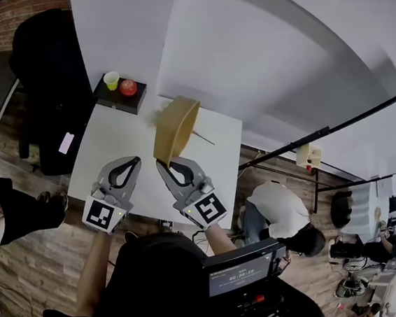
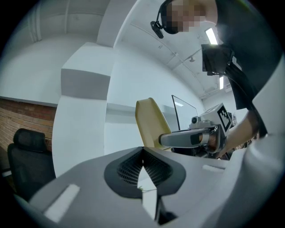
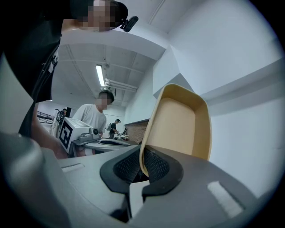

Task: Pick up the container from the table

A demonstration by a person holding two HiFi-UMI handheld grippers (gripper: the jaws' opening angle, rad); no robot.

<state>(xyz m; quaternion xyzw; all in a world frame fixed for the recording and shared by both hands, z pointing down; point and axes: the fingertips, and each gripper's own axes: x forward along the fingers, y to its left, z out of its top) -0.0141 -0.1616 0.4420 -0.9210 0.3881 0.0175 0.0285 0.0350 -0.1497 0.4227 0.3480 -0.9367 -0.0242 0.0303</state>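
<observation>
Nearest, at the lower centre of the head view, two forearms hold the tools side by side over the near edge of the white table [image 1: 105, 146]. The left hand-held gripper [image 1: 135, 161] [image 2: 142, 151] has its jaws pressed together at the tips with nothing between them. Just to its right, the right hand-held gripper [image 1: 163, 165] [image 3: 143, 165] pinches one short end wall of the tan container [image 1: 175, 127] [image 3: 178, 124] [image 2: 149, 122] between its ribbed pads. The container stands on end above the table, with its long axis running up and away from the jaws toward the top of the frame and its free short end uppermost. Its hollow face shows in the right gripper view, leaning a little to the right. The left gripper view catches only its pale outer side, nearly edge-on. Farther back, at the table's far corner in the upper left of the head view, a black tray [image 1: 118, 99] carries a yellow cup [image 1: 111, 80] and a red round object [image 1: 128, 87]. Beyond it a black chair [image 1: 47, 64] stands by the brick wall. To the lower right, off the table, a person in a white shirt [image 1: 280, 207] is over the wooden floor.
</observation>
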